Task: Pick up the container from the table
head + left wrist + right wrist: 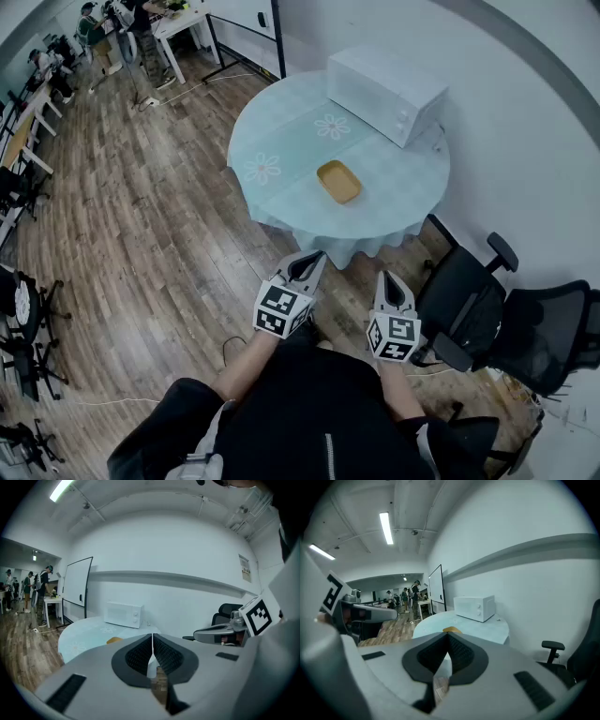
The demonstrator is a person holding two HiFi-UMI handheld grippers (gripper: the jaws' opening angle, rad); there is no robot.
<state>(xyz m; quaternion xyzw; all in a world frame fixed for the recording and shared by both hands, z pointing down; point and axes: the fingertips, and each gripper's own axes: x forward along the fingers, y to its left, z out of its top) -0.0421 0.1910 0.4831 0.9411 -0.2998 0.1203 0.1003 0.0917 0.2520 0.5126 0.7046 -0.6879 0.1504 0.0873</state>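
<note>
The container [338,181] is a shallow yellow-orange tray lying near the middle of a round table [281,141] covered with a pale blue cloth. Both grippers hover over the floor short of the table's near edge, pointing at it. My left gripper [316,256] is shut with nothing in it, and my right gripper [387,278] is shut and empty too. In the left gripper view the shut jaws [152,641] hide most of the container [114,640]. In the right gripper view the container [451,630] peeks just over the shut jaws [447,638].
A white microwave [385,93] stands at the table's far right, near the wall. Two black office chairs [466,302] [553,336] stand right of the grippers. A whiteboard [77,588], a white desk [178,26] and several people [94,33] are far off across the wooden floor.
</note>
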